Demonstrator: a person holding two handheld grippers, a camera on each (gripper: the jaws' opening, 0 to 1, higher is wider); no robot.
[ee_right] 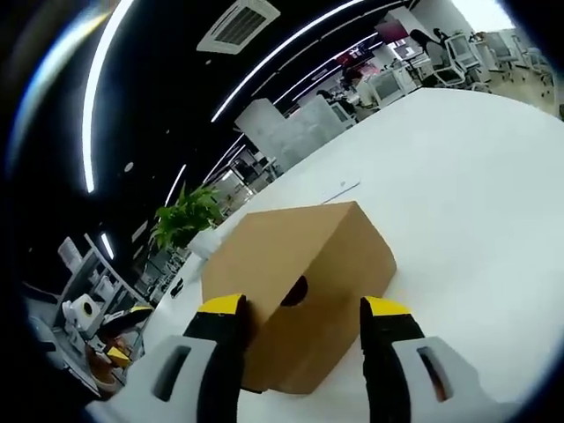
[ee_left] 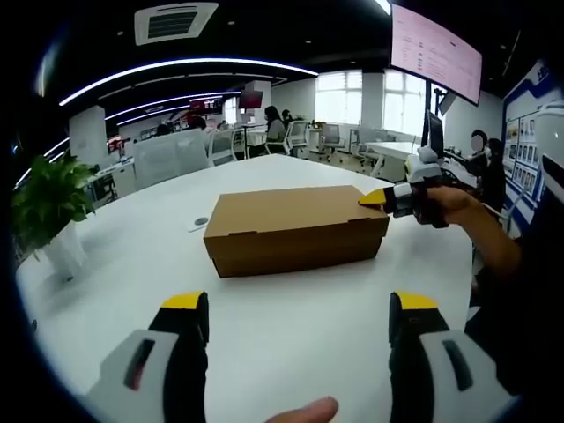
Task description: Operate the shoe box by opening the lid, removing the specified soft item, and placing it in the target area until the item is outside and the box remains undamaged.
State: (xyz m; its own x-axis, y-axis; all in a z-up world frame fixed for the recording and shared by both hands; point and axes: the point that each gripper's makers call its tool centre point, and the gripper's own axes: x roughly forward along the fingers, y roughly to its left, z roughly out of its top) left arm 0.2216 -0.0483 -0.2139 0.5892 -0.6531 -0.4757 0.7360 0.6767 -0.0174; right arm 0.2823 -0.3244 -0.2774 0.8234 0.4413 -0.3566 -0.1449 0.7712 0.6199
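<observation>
Shoebox [ee_left: 295, 231] lies closed straight ahead of the spread, empty left gripper [ee_left: 298, 319], long axis crosswise; the right gripper [ee_right: 300, 322], jaws spread, is nearer, at its end face.

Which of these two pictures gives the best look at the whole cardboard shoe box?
The left gripper view: the shoe box lies whole on the white table, closed lid and long side visible, with the right gripper at its far corner. The right gripper view shows the box close up, end-on, with a round hole in its end.
</observation>
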